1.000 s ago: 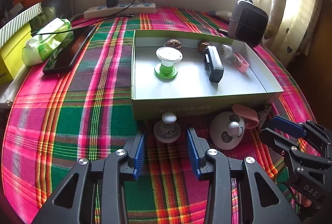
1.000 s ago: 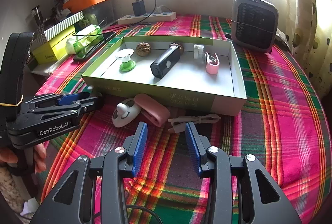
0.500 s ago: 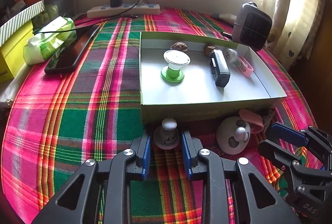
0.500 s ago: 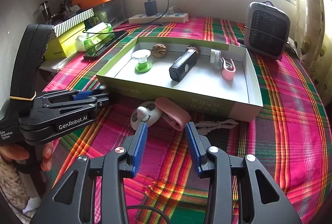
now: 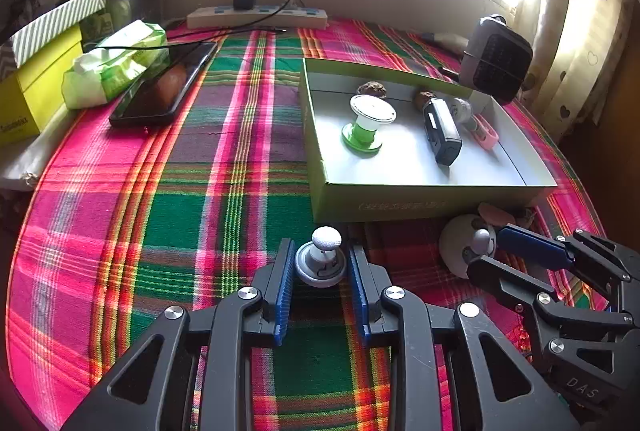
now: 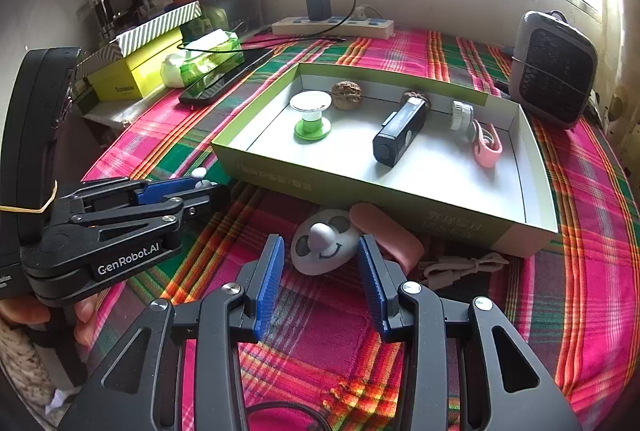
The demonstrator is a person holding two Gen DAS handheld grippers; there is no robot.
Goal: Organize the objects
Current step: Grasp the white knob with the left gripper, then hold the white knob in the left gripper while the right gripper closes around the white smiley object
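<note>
At the near edge of the counter (image 5: 168, 215), spread with a pink, green and red plaid cloth, the left hand-held gripper (image 5: 320, 285) has its blue pads closed on a small grey and white knob-shaped gadget with a round white ball on top (image 5: 321, 259). The gadget's grey base sits between the pads, touching both, just in front of the near wall of the shallow green cardboard tray with a white inside (image 5: 400, 205). This gripper points steeply down toward the cloth; in the right wrist view it comes in low from the left, a person's fingertips (image 6: 82, 315) showing beneath its black body.

The right hand-held gripper (image 6: 320, 281) is partly open and holds nothing. A white round toy with a smiling face and a stubby nose (image 6: 322, 247) lies on the cloth between the tips of its pads, clear of both. A soft pink oblong case (image 6: 390, 237) touches the toy on its right, and a beige coiled cable (image 6: 460, 269) lies beside that, all close to the tray's near wall.

Inside the tray are a green and white spool (image 6: 311, 117), two brown walnuts (image 6: 347, 95), a black rectangular device (image 6: 400, 137), a small white cylinder (image 6: 461, 115) and a pink clip (image 6: 486, 147).
</note>
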